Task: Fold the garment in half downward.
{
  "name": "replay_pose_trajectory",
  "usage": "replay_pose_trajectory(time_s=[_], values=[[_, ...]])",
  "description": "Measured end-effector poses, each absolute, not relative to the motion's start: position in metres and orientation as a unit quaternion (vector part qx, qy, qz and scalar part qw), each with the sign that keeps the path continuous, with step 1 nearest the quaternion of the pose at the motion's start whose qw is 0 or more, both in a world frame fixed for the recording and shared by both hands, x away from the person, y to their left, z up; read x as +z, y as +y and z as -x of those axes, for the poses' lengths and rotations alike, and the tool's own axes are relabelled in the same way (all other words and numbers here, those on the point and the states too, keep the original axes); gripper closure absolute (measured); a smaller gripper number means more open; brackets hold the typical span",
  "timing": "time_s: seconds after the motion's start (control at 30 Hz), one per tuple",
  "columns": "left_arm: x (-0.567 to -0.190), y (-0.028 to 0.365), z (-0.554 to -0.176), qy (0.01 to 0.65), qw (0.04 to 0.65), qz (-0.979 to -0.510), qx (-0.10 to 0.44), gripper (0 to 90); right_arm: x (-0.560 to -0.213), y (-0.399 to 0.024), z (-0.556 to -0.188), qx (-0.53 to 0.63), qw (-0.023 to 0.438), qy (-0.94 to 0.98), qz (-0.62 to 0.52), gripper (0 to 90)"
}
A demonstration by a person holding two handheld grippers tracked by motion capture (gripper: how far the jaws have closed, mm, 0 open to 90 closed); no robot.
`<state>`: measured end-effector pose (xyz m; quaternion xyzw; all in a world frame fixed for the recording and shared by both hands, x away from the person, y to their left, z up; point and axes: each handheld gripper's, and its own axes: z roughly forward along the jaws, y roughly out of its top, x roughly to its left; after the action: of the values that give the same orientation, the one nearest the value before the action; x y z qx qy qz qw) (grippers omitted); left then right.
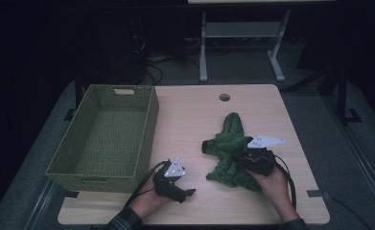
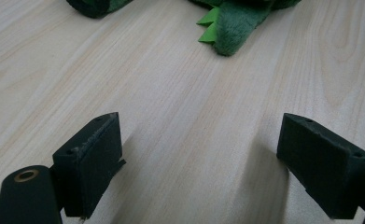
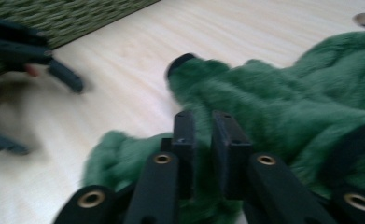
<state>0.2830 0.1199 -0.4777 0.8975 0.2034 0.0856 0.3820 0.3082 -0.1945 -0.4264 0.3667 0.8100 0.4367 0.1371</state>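
A green plush toy (image 1: 229, 139) lies crumpled on the right half of the wooden table (image 1: 190, 120). My right gripper (image 1: 240, 155) rests on its near side, pointing left. In the right gripper view its jaws (image 3: 203, 135) stand almost together with a thin slit between them, over the green fur (image 3: 283, 102); I cannot tell whether any fur is caught. My left gripper (image 1: 189, 191) lies low near the table's front edge, left of the toy. Its jaws (image 2: 199, 154) are wide apart over bare wood, with the toy's tip (image 2: 236, 28) farther ahead.
A green woven basket (image 1: 149, 124) with nothing in it stands on the table's left side, close to the left hand. A round cable hole (image 1: 224, 97) sits near the far edge. Beyond the table are a dark floor, cables and a desk frame (image 1: 203, 52).
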Motion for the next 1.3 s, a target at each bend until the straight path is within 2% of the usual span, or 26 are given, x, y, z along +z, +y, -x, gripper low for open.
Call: replay_pose_trajectory(time_s=[0.07,0.2,0.33,0.53,0.73,0.93,1.1,1.23,1.3], values=[[-0.478,0.12,-0.283,0.205,0.382,-0.898,0.084,13.3,-0.427,-0.196,-0.313,0.436,0.141,0.808,-0.37,82.5],[-0.478,0.12,-0.283,0.203,0.381,-0.898,0.086,13.3,-0.438,-0.194,-0.32,0.414,0.118,0.822,-0.373,87.3],[-0.478,0.12,-0.283,0.204,0.381,-0.898,0.084,13.3,-0.441,-0.193,-0.314,0.403,0.106,0.83,-0.37,89.7],[-0.478,0.12,-0.283,0.204,0.381,-0.898,0.084,13.3,-0.451,-0.19,-0.303,0.374,0.089,0.845,-0.371,89.8],[-0.478,0.12,-0.283,0.204,0.382,-0.898,0.084,13.3,-0.463,-0.182,-0.31,0.355,0.074,0.853,-0.374,90.0],[-0.478,0.12,-0.283,0.204,0.382,-0.898,0.084,13.3,-0.463,-0.179,-0.308,0.344,0.056,0.863,-0.365,90.0],[-0.478,0.12,-0.283,0.204,0.381,-0.898,0.084,13.3,-0.463,-0.177,-0.309,0.334,0.058,0.867,-0.366,90.0],[-0.478,0.12,-0.283,0.204,0.381,-0.898,0.084,13.3,-0.464,-0.178,-0.318,0.342,0.033,0.853,-0.392,90.0],[-0.478,0.12,-0.283,0.204,0.382,-0.898,0.084,13.3,-0.465,-0.174,-0.316,0.342,0.049,0.854,-0.389,90.0]])
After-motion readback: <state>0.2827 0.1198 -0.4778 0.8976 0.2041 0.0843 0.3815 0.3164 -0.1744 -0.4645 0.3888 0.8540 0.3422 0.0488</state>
